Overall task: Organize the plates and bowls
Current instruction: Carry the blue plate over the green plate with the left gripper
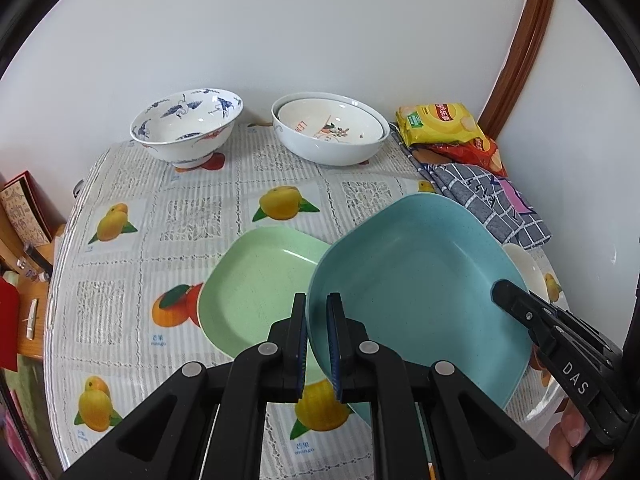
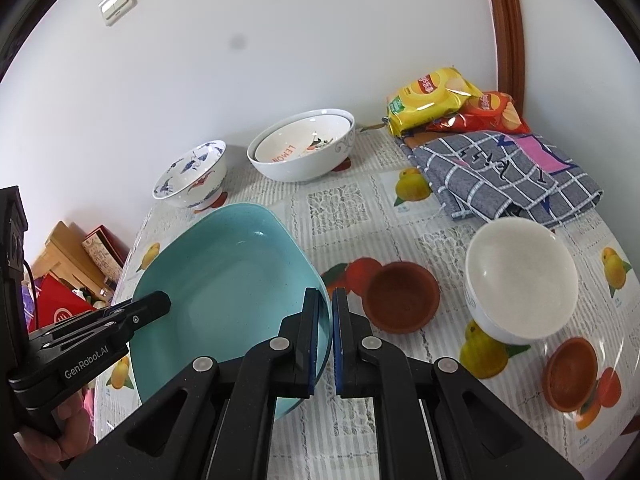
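A teal square plate (image 1: 412, 272) (image 2: 232, 280) hangs tilted above the table, held from both sides. My left gripper (image 1: 317, 302) is shut on its left rim; in the right wrist view it (image 2: 162, 300) reaches over the plate's edge. My right gripper (image 2: 326, 296) is shut on the opposite rim and shows as a black tip (image 1: 502, 290) in the left wrist view. A light green plate (image 1: 256, 292) lies on the table, partly under the teal one. At the back stand a blue-patterned bowl (image 1: 186, 124) (image 2: 192, 176) and two nested white bowls (image 1: 330, 128) (image 2: 304, 148).
A plain white bowl (image 2: 520, 280) and two small brown dishes (image 2: 402, 296) (image 2: 572, 374) sit right of the plate. Chip bags (image 2: 436, 92) and a checked cloth (image 2: 508, 172) fill the back right corner. The table's left edge (image 1: 60, 280) drops off to boxes; walls close the back.
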The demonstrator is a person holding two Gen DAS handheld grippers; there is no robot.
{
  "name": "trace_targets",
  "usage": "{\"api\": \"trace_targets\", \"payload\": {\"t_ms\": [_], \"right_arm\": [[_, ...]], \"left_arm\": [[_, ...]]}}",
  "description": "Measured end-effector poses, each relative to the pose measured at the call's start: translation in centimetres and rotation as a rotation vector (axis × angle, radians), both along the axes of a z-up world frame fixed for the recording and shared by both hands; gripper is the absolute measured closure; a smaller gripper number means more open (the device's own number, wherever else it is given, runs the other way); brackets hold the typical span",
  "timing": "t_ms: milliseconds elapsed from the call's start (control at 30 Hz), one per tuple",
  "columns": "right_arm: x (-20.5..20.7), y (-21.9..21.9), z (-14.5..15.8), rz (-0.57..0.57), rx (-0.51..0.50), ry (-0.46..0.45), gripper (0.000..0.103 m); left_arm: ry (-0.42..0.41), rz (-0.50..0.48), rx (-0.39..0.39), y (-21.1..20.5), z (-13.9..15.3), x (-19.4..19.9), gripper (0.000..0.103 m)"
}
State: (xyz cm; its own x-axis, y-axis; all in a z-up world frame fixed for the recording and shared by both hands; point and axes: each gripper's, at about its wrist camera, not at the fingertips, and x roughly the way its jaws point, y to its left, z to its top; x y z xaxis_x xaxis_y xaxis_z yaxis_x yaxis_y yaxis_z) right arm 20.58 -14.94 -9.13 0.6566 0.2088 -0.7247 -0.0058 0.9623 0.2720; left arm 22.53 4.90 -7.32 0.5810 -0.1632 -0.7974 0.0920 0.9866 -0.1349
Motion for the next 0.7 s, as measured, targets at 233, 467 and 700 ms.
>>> {"api": "trace_targets", "payload": {"t_ms": [233, 467, 700], "right_arm": [[2.0, 1.6, 0.1, 0.038, 0.004, -0.005, 0.096], [3.5, 3.8, -1.1, 0.084, 0.008, 0.013, 0.096], [4.5, 5.5, -2.3, 0.119, 0.014, 0.035, 0.096]], "left_arm": [[0.001, 0.038, 0.002, 1.9, -0.1, 1.0, 0.094], [0.019, 0.081, 0.021, 4.1, -1.0, 1.7, 0.094], [0.041, 0.109, 0.02, 5.7, -2.3, 1.8, 0.094]]}}
